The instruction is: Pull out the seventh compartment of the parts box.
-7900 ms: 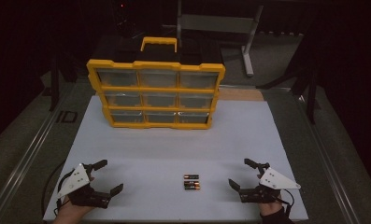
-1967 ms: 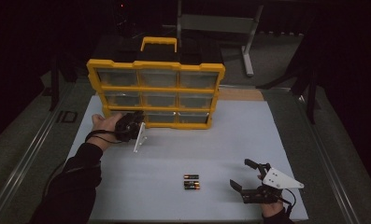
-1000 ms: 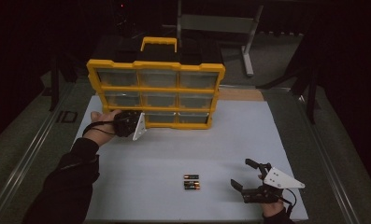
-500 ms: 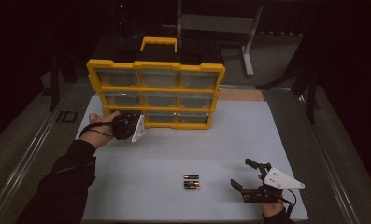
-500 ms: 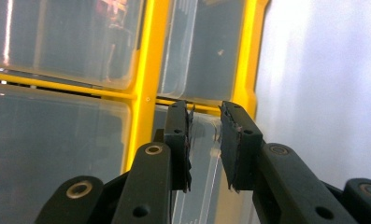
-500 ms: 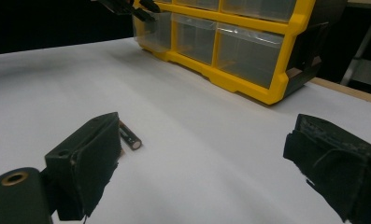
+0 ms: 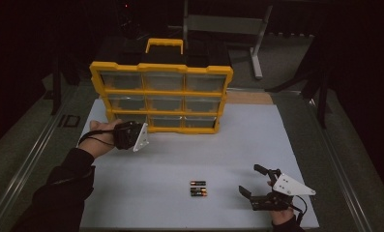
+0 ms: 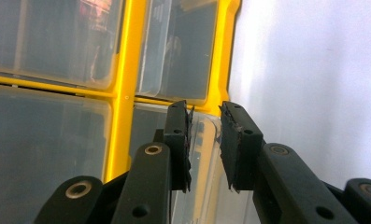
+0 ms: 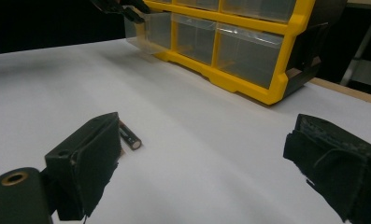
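My left gripper point(image 8: 205, 140) is clamped on the front lip of the clear drawer point(image 8: 204, 154) at the bottom-left of the yellow organizer point(image 7: 161, 99). My right gripper point(image 7: 257, 187), jaws wide apart, rests on the white table point(image 7: 238, 145) at five o'clock, with the batteries point(image 7: 198, 189) just beside it at nine o'clock.

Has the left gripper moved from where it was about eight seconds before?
Yes. The left gripper went from the table's near left edge up to the yellow organizer's bottom-left drawer.

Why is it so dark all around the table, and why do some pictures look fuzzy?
High view: light falls on the white table, the room behind is black. Left gripper view: the jaws are sharp, the clear drawer and the yellow organizer are soft, with reflections on the plastic. Right gripper view: the close jaws blur; the batteries look sharper.
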Motion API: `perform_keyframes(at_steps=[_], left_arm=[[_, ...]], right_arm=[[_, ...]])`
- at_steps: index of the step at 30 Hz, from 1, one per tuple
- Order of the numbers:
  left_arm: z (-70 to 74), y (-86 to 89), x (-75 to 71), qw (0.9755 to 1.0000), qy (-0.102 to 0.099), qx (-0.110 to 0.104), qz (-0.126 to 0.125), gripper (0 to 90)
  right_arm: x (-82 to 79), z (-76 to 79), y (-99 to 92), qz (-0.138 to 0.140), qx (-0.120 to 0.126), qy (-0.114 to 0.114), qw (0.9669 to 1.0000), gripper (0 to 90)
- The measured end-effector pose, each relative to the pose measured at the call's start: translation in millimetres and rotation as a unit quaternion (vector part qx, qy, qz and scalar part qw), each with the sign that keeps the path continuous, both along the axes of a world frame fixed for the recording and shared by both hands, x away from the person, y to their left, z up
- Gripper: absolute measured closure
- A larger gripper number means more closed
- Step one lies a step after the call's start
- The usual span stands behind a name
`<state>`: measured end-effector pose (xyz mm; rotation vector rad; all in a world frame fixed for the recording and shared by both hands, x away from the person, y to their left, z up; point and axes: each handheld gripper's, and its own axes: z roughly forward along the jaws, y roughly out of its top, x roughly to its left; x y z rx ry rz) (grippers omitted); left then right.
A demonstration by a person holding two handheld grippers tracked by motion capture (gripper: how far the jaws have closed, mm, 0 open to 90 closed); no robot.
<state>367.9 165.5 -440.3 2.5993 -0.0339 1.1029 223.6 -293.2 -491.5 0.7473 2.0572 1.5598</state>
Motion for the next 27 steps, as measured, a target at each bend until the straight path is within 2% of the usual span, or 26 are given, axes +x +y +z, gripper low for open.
perform_keyframes(at_steps=[11,13,16,20,22,25,27], left_arm=[[1.6,1.0,-16.7,1.0,0.004,-0.001,-0.002,72.3],[2.3,0.7,-20.3,0.9999,0.008,-0.007,-0.002,72.2],[4.6,0.1,-25.2,0.9999,0.012,-0.001,-0.001,72.3],[5.8,-1.1,-29.8,0.9999,0.015,-0.006,0.0,72.2],[7.2,-2.4,-32.5,0.9999,0.015,0.003,0.001,72.2],[8.5,-4.4,-36.4,0.9998,0.018,-0.003,0.001,72.2],[10.3,-5.3,-38.9,0.9998,0.017,0.004,0.001,72.4]], right_arm=[[-0.6,0.7,-0.3,-0.001,0.0,-0.004,1.0,9.0],[-0.5,0.7,-0.4,-0.001,0.0,-0.004,1.0,9.0],[-0.6,0.8,0.0,-0.001,0.0,-0.004,1.0,9.0],[-0.5,0.9,0.0,-0.001,-0.001,-0.005,1.0,9.0],[-0.7,1.1,-0.1,-0.001,0.0,-0.005,1.0,9.0],[-0.6,1.1,-0.1,-0.001,-0.001,-0.005,1.0,9.0],[-0.7,1.2,-0.1,-0.002,0.0,-0.005,1.0,9.0]])
